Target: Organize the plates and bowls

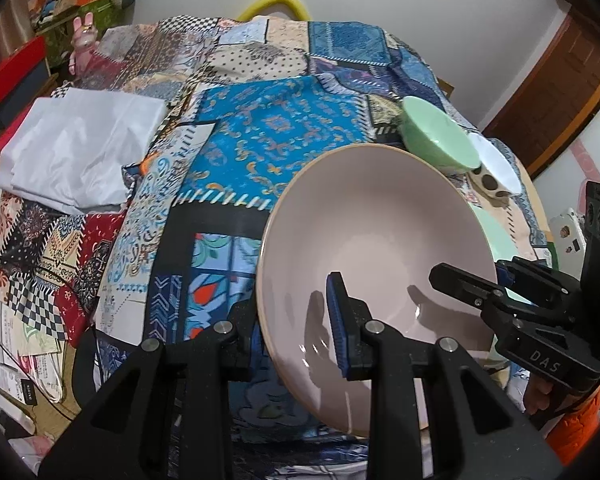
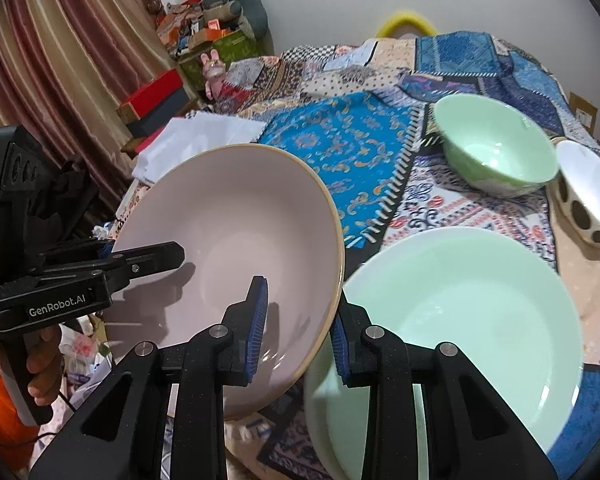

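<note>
Both clamped on the pink bowl (image 2: pixel 236 248): left claw (image 1: pixel 292 328) on one rim, right claw (image 2: pixel 298 332) on the other, green plate (image 2: pixel 460 320) just right of it.

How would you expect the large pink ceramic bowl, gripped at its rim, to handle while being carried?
The large pink ceramic bowl looks rigid and probably breakable. Its glossy glaze suggests slippery rims, so both the left gripper and the right gripper pinching opposite edges seems sensible. Held tilted, it may pivot.
</note>
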